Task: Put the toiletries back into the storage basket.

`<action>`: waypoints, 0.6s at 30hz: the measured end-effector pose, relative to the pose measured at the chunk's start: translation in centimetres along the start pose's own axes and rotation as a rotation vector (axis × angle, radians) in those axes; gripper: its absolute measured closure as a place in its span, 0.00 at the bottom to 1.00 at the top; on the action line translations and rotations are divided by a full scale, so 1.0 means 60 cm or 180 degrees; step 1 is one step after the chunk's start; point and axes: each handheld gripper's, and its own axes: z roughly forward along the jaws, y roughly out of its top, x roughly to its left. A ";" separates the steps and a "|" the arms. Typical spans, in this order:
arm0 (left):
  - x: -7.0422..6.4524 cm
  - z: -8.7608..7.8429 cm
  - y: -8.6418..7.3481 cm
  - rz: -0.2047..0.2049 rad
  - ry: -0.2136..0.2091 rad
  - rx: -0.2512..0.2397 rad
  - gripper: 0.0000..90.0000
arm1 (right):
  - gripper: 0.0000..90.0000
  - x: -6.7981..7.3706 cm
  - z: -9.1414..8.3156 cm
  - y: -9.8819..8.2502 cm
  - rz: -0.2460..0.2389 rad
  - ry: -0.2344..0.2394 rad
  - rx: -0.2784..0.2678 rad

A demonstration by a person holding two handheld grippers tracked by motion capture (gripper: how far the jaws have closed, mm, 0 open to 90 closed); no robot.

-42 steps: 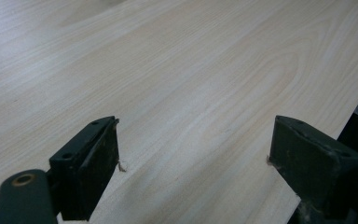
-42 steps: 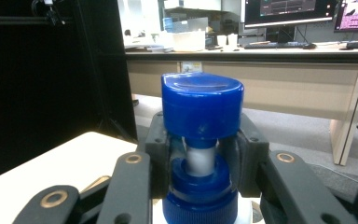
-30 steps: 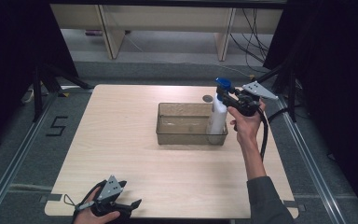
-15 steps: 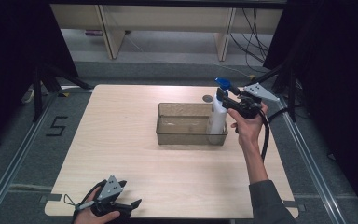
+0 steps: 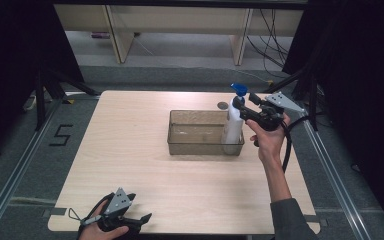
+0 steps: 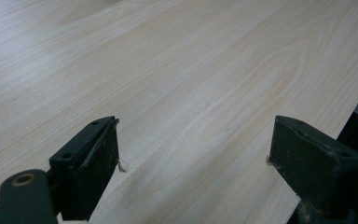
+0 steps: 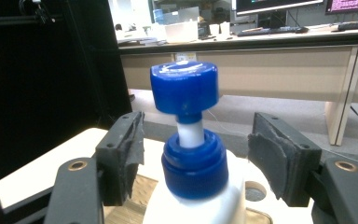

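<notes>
The wooden table (image 5: 145,150) carries a clear plastic bin (image 5: 200,132) near its centre, and my white pump bottle (image 5: 233,127) now stands upright at the bin's 3 o'clock end. Placing looks done; what's left is backing my right gripper (image 5: 244,106) away. Its jaws have just been opening and sit spread either side of the blue pump collar (image 7: 193,161), touching nothing. The right gripper view shows those gaps; the high view doesn't. My left gripper (image 5: 139,220) rests at 7 o'clock, jaws spread over bare wood.
</notes>
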 end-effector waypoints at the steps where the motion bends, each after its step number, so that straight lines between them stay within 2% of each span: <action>1: -0.001 0.000 -0.001 -0.0013 0.0002 -0.0013 0.17 | 0.39 0.000 -0.004 0.000 0.0009 -0.0004 0.0005; 3: -0.001 -0.001 0.000 -0.0018 -0.0049 0.0005 0.17 | 0.38 0.001 -0.009 0.001 0.0013 -0.0003 -0.0024; 4: -0.001 0.000 0.000 -0.0027 -0.0024 -0.0008 0.17 | 0.37 0.003 -0.011 0.000 0.0036 -0.0043 -0.0003; 5: -0.001 0.000 0.000 -0.0027 -0.0024 -0.0007 0.17 | 0.37 0.002 -0.012 0.000 -0.0021 -0.0051 -0.0013; 6: -0.004 0.002 -0.001 -0.0075 -0.0058 -0.0069 0.17 | 0.37 0.003 -0.013 -0.001 0.0004 -0.0052 -0.0028; 7: -0.004 0.002 -0.001 -0.0069 -0.0059 -0.0060 0.17 | 0.37 0.006 -0.017 -0.001 0.0044 -0.0043 -0.0057; 10: -0.002 0.001 -0.001 -0.0031 -0.0062 -0.0023 0.17 | 0.37 0.009 -0.022 -0.005 0.0004 -0.0055 -0.0103; 11: -0.002 0.001 -0.001 -0.0040 -0.0054 -0.0034 0.17 | 0.36 0.011 -0.023 -0.007 0.0046 -0.0054 -0.0097; 15: -0.004 0.001 -0.001 -0.0067 -0.0056 -0.0074 0.17 | 0.35 0.013 -0.029 -0.007 -0.0030 -0.0078 -0.0070; 16: -0.003 0.000 0.000 -0.0064 -0.0086 -0.0048 0.17 | 0.35 0.014 -0.031 -0.006 -0.0008 -0.0058 -0.0068; 17: -0.004 0.001 -0.001 -0.0065 -0.0056 -0.0069 0.17 | 0.35 0.015 -0.033 -0.006 -0.0001 -0.0062 -0.0059; 18: -0.004 0.001 -0.001 -0.0068 -0.0062 -0.0065 0.17 | 0.35 0.018 -0.036 -0.006 0.0066 -0.0078 -0.0013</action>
